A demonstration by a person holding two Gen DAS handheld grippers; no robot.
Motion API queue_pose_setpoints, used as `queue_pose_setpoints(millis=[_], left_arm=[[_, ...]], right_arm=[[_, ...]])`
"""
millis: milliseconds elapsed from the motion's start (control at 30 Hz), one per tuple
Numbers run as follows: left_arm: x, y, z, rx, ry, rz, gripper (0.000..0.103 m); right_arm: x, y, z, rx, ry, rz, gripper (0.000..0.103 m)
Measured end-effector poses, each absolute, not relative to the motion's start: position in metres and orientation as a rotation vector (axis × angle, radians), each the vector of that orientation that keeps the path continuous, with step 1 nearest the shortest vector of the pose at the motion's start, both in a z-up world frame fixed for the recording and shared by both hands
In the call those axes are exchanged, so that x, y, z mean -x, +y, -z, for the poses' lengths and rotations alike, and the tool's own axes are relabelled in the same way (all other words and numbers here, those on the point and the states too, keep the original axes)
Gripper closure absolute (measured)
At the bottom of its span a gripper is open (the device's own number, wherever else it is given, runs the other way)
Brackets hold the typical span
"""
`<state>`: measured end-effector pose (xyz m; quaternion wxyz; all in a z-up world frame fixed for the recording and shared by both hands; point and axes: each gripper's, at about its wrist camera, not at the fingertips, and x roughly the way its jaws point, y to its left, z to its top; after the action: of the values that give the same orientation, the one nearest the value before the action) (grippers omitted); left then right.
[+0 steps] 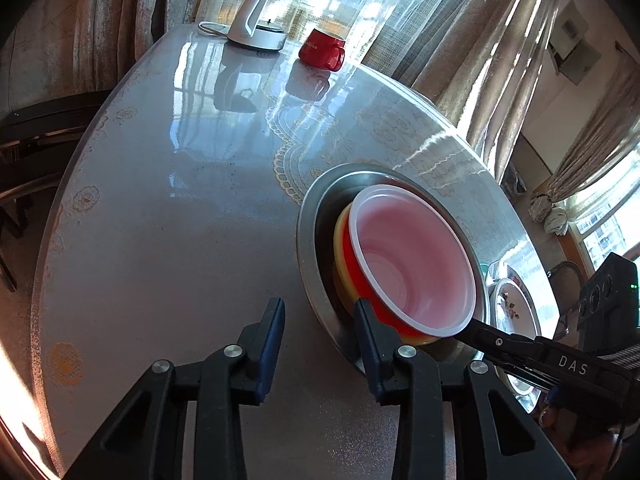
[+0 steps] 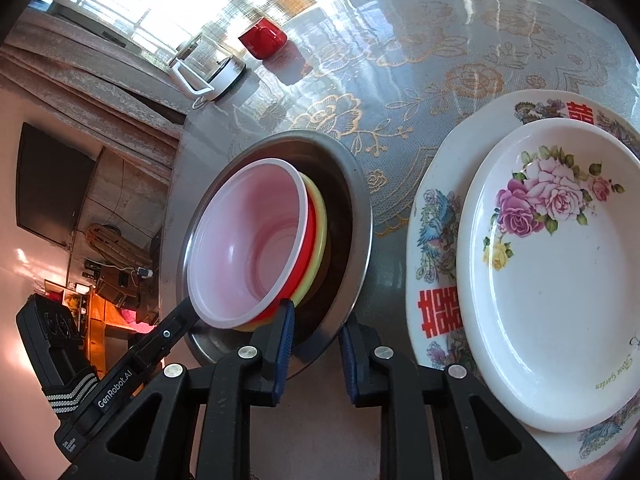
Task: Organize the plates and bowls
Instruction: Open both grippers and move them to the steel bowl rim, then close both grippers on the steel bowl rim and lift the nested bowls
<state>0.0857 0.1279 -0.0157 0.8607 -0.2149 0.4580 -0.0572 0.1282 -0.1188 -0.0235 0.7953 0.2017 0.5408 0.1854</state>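
Note:
A red bowl with a white inside sits nested in a yellow bowl, both inside a steel bowl. The stack also shows in the right wrist view: the red bowl, the yellow bowl, the steel bowl. My left gripper is open, its right finger at the stack's near rim. My right gripper is open, with the steel bowl's near rim between its fingers. A rose plate lies on a larger patterned plate.
A round table with a glossy lace-patterned cover holds a glass kettle on a white base and a red mug at the far side. Curtains and windows stand behind. A chair stands at the left.

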Motion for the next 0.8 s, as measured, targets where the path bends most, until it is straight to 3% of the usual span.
queue_pose_setpoints(millis=[200, 267, 400, 500, 667, 800], left_arm=[[-0.090, 0.123, 0.017, 0.419, 0.985, 0.129, 0.063], [-0.091, 0.123, 0.018, 0.411, 0.989, 0.105, 0.053], [-0.089, 0.118, 0.020, 0.377, 0.971, 0.087, 0.050], [-0.087, 0.114, 0.020, 0.351, 0.946, 0.088, 0.054], [-0.088, 0.106, 0.019, 0.327, 0.926, 0.112, 0.074], [-0.084, 0.104, 0.019, 0.317, 0.905, 0.108, 0.074]], right_arm=[[-0.133, -0.113, 0.027, -0.406, 1.167, -0.391, 0.080], [-0.134, -0.109, 0.027, -0.385, 1.163, -0.388, 0.080], [-0.136, -0.107, 0.028, -0.354, 1.150, -0.388, 0.081], [-0.138, -0.104, 0.028, -0.331, 1.142, -0.388, 0.081], [-0.141, -0.099, 0.028, -0.293, 1.122, -0.393, 0.081], [-0.143, -0.097, 0.028, -0.280, 1.107, -0.398, 0.082]])
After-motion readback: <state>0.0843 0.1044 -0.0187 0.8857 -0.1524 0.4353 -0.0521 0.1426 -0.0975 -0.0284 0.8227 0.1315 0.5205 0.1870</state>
